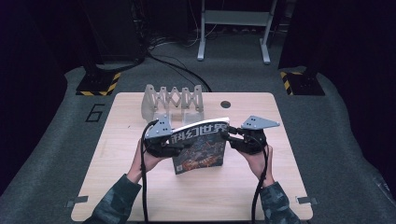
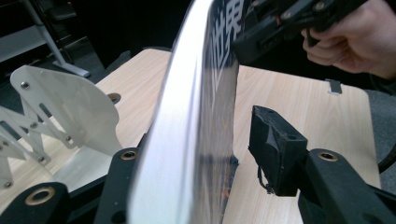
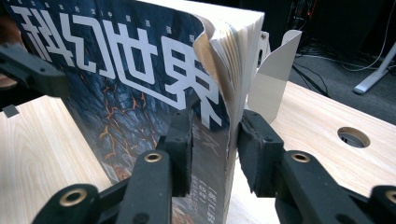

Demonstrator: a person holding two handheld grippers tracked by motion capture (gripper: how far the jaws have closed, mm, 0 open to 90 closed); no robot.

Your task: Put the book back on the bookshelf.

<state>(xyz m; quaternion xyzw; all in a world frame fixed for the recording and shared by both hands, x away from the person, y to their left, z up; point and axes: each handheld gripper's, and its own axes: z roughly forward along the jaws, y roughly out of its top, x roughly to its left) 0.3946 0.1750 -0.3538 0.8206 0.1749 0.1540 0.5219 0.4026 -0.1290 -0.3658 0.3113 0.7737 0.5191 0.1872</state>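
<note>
- The wooden table (image 1: 140, 196) is the largest thing here; its pale top carries a round hole (image 1: 226, 104) near the far edge, and the same hole (image 3: 353, 137) appears beside the right gripper's jaws
- A white folding rack (image 1: 173, 101) of crossed slats stands at the far middle of the table, just behind the magazine; one of its rounded end plates (image 2: 70, 109) lies to the left of the magazine in the left gripper view
- The magazine (image 1: 200, 147) stands upright on its lower edge at the middle of the table, cover with large white characters facing the person, held between both grippers; its pages fan slightly at the top corner (image 3: 229, 42)
- The left gripper (image 1: 164, 142) is at the magazine's left edge; in the left gripper view the magazine (image 2: 196, 116) runs between its jaws, lying against the left jaw while the right pad (image 2: 275, 149) stands a little off the cover, so the jaws are spread around it, not pinching
- The right gripper (image 1: 243, 137) meets the magazine's upper right edge; in its own view (image 3: 212, 149) the two pads press against the cover and the back of the page block, pinching it
- A small metal clip (image 1: 74, 201) sits at the table's near left edge
</note>
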